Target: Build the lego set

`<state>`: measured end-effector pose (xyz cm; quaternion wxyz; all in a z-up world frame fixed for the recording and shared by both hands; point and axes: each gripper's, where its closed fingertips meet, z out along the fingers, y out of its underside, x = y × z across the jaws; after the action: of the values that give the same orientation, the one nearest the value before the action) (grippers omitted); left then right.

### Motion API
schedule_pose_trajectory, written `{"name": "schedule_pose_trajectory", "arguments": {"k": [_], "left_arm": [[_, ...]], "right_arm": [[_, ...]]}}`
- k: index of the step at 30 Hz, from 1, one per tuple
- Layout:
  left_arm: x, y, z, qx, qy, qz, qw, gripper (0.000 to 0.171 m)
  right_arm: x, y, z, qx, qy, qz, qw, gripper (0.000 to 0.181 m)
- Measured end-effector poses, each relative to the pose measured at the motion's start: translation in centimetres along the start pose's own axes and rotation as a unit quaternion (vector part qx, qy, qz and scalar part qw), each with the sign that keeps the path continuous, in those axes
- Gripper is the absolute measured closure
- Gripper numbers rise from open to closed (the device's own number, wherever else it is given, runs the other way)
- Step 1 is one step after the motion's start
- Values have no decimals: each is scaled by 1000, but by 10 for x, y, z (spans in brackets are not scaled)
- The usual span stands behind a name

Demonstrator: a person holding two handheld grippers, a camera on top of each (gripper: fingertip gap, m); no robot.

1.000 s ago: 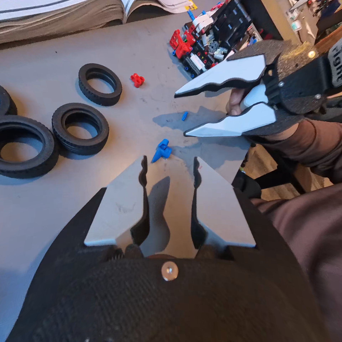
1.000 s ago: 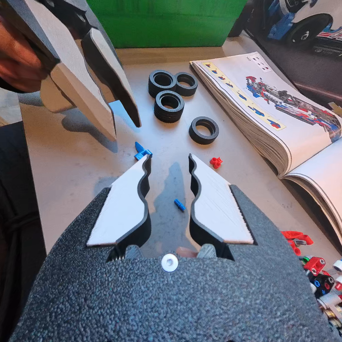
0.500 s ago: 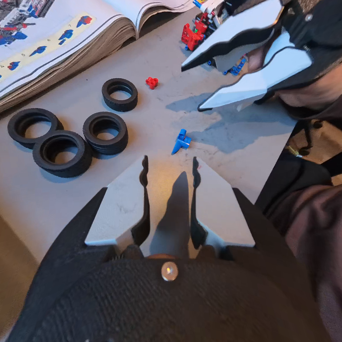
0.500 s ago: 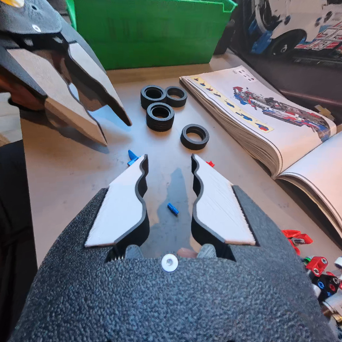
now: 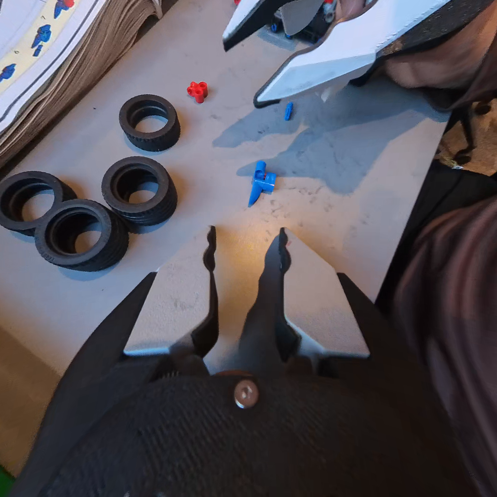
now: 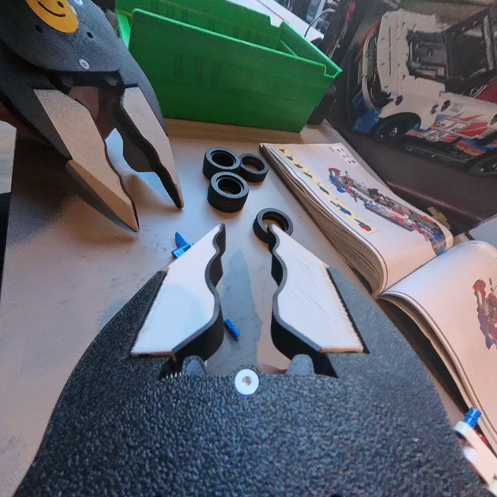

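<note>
My left gripper (image 5: 247,230) is open and empty, above the grey table (image 5: 188,166), and it also shows in the right wrist view (image 6: 157,216). A blue angled lego piece (image 5: 261,183) lies just ahead of its tips, partly hidden in the right wrist view (image 6: 180,243). My right gripper (image 6: 246,227) is open and empty; the left wrist view shows it at the upper right (image 5: 242,72). A small blue pin (image 6: 232,327) lies on the table under its fingers, by the lower fingertip in the left wrist view (image 5: 288,110). A red connector (image 5: 198,91) lies farther off.
Several black tyres (image 5: 138,188) (image 6: 228,191) lie to the left. An open instruction book (image 6: 349,201) (image 5: 53,53) lies beyond them. A green bin (image 6: 228,80) and a box with a car picture (image 6: 430,94) stand behind. Loose lego parts (image 5: 304,27) lie behind the right gripper. There is about 9 centimeters between the tips of the two grippers. About 4 centimeters separates my left fingertips from the blue angled lego piece (image 5: 261,183). Look for it in the right wrist view (image 6: 183,247) too. To the red connector (image 5: 198,91): right tips about 7 centimeters, left tips about 12 centimeters. The small blue pin (image 6: 232,327) lies around 8 centimeters away from my right fingertips. It turns up in the left wrist view (image 5: 287,110) as well.
The left gripper has drawn back from the blue angled piece and turned left. The right gripper has moved forward over the blue pin. Both stayed open.
</note>
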<state>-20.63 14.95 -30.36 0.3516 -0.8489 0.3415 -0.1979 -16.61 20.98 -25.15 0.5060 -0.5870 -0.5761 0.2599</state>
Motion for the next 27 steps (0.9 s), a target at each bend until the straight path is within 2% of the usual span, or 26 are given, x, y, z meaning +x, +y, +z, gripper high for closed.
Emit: {"name": "schedule_pose_trajectory", "arguments": {"k": [4,9,18,27], "left_arm": [[-1,-2,2,1,7,3,1000,131],[-2,-7,10,-7,-9,28,1000,137],[3,-16,20,-8,25,41,999,136],[0,-19,25,-10,18,54,998,158]], "right_arm": [[5,-5,-4,28,4,-24,999,158],[0,-3,-4,21,-11,-29,999,157],[-2,-2,-17,34,-11,-27,999,157],[-5,-2,-28,47,-29,-20,998,155]]}}
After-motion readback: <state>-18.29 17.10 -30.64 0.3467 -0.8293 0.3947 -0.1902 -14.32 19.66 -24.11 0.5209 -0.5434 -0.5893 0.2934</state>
